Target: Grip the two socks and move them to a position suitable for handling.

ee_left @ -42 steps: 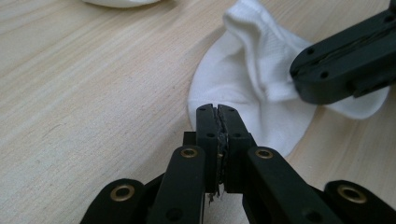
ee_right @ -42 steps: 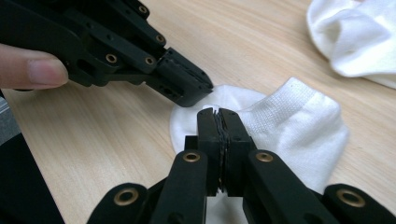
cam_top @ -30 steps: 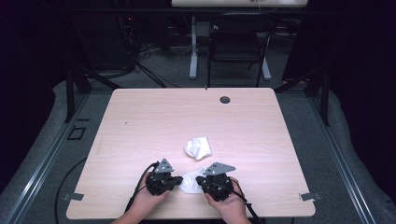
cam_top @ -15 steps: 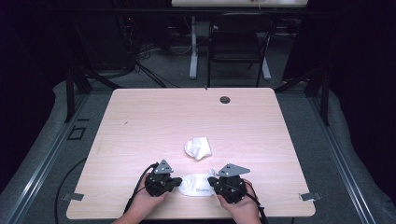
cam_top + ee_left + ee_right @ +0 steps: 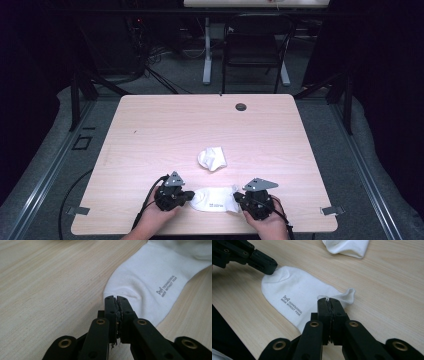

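Both grippers [image 5: 189, 196] [image 5: 236, 199] pinch one flat white sock [image 5: 212, 200]

Sock [image 5: 150, 282] edge hidden between claws

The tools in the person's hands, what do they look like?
Each tool, the left tool and the right tool, is black, with two straight jaws and brass-coloured rivets at the joints. A grey three-cornered plate sits on top of each. A black cable trails from the left one over the table edge. No sleeves show on the forearms.
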`<state>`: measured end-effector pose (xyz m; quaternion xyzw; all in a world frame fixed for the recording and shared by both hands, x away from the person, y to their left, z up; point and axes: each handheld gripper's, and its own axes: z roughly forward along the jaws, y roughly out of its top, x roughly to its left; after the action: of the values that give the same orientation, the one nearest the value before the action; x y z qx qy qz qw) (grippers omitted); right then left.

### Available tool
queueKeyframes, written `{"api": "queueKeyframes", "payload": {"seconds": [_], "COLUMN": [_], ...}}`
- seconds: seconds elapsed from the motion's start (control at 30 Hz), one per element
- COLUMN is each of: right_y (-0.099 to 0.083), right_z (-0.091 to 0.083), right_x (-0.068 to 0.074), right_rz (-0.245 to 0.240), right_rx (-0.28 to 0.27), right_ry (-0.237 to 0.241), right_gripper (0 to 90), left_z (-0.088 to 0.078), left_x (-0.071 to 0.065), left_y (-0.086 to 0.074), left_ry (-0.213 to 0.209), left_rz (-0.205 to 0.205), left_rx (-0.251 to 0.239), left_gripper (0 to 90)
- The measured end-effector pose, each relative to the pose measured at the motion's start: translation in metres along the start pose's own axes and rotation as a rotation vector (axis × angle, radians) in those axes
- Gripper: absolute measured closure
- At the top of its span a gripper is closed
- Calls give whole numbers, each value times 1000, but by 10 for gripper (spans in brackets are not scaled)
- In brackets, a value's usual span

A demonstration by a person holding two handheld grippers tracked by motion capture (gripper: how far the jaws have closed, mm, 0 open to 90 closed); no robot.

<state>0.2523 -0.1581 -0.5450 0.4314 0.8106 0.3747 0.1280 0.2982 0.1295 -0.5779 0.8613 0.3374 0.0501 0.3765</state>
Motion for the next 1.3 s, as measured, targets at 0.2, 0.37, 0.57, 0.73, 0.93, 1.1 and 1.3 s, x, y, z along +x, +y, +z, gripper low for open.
{"api": "queueKeyframes", "payload": {"seconds": [0.2, 0.37, 0.57, 0.73, 0.93, 1.1, 1.3], "right_y": [-4, -8, -14, -15, -17, -16, -11], "right_z": [-1, 2, 5, 5, 0, -5, -9], "right_x": [-2, -5, -7, -11, -20, -25, -27], "right_rz": [6, 13, 14, 33, 69, 88, 87], "right_rx": [9, 31, 59, 68, 57, 24, -4], "right_ry": [-10, -14, -16, -19, -29, -46, -55], "right_gripper": [885, 885, 880, 868, 851, 833, 754], "left_z": [-2, -5, -5, -6, -7, -8, -11], "left_x": [1, 0, -1, -1, -1, -1, 1], "left_y": [-1, -3, -3, -4, -4, -5, -4], "left_ry": [-5, -1, 8, 11, 12, 13, 24], "left_rz": [-5, -11, -10, -6, -13, -13, -15], "left_rx": [9, 17, 18, 22, 22, 24, 4], "left_gripper": [876, 873, 871, 871, 869, 858, 831]}}
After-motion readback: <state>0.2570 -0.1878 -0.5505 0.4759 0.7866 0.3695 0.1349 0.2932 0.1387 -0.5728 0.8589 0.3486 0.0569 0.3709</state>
